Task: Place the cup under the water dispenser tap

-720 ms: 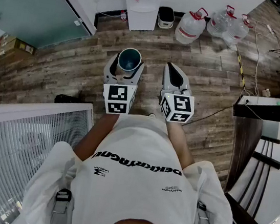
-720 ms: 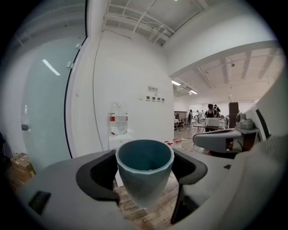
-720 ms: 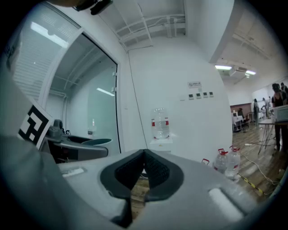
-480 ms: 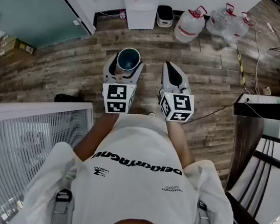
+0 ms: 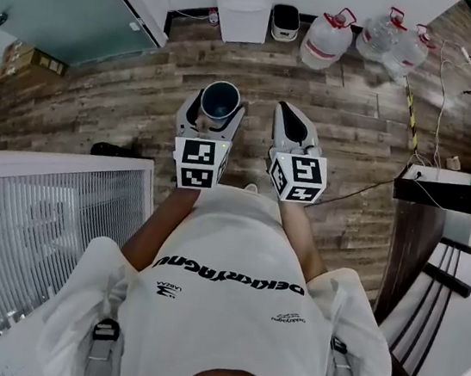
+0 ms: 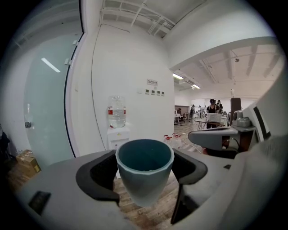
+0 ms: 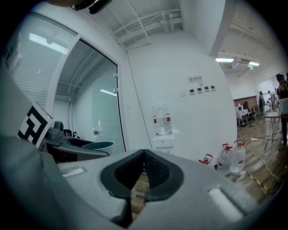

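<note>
The cup [image 5: 220, 101], a smooth, tapered pale blue beaker with a rounded rim, stands upright in the left claw [image 5: 214, 112], whose dark padded jaws are spread wide and clamp its sides; its hollow shows only its own dark teal wall. It is held in the air, well short of the water dispenser [image 5: 242, 1] and about in line with it, above the wood-plank floor [image 5: 355, 139]. The dispenser is a white box cabinet against the wall, capped by an upturned clear bottle [image 6: 117, 111] with a red label. To the dispenser's right stand a small bin [image 5: 284, 20] and three clear, red-capped jugs [image 5: 324, 41]. The right claw [image 7: 144, 155] is pressed together on nothing. Both forearms reach forward side by side toward the dispenser, tilted slightly down.
</note>
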### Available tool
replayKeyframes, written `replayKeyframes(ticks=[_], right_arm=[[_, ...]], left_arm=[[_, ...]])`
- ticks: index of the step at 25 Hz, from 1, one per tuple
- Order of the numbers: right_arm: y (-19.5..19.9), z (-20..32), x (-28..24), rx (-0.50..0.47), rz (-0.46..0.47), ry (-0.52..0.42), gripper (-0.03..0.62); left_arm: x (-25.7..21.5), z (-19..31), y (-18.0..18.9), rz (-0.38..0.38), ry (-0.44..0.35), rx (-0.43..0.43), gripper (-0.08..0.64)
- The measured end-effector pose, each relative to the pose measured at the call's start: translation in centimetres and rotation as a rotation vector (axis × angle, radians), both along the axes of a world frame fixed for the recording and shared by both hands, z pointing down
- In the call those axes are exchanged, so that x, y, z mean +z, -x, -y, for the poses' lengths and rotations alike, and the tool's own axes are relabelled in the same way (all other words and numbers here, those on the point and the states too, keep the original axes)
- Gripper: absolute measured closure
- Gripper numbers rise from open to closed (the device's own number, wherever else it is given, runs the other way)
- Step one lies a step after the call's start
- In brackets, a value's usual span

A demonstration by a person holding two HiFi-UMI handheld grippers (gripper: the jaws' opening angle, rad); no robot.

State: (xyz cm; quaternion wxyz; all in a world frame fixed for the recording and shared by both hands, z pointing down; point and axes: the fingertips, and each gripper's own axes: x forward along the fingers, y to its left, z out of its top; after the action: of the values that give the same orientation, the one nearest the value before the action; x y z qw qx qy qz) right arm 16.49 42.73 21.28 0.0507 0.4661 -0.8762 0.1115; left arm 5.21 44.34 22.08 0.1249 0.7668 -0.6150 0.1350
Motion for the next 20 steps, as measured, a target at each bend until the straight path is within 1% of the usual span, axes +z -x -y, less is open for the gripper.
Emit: replayKeyframes(ticks=[5, 12, 16, 20], right_arm=[[-0.4, 0.1, 1.1, -0.036, 0.019, 0.029, 0.594], [0.7, 2.8, 2.2, -0.058, 0.010, 0.063, 0.594], [2.7, 6.2, 3.7, -0.057, -0.015, 0.075, 0.594], [5.7, 11.9, 4.8, -0.050, -0.043, 0.079, 0.594]], left_arm=[[1.2, -0.9, -1.0, 0.014, 0.039, -0.017, 0.201], [2.6, 1.3, -0.4, 0.009, 0.072, -0.032, 0.199], [4.1, 4.5, 1.8, 0.010, 0.077, -0.037, 0.199], [5.3, 10.4, 5.1, -0.004, 0.078, -0.027, 0.199]])
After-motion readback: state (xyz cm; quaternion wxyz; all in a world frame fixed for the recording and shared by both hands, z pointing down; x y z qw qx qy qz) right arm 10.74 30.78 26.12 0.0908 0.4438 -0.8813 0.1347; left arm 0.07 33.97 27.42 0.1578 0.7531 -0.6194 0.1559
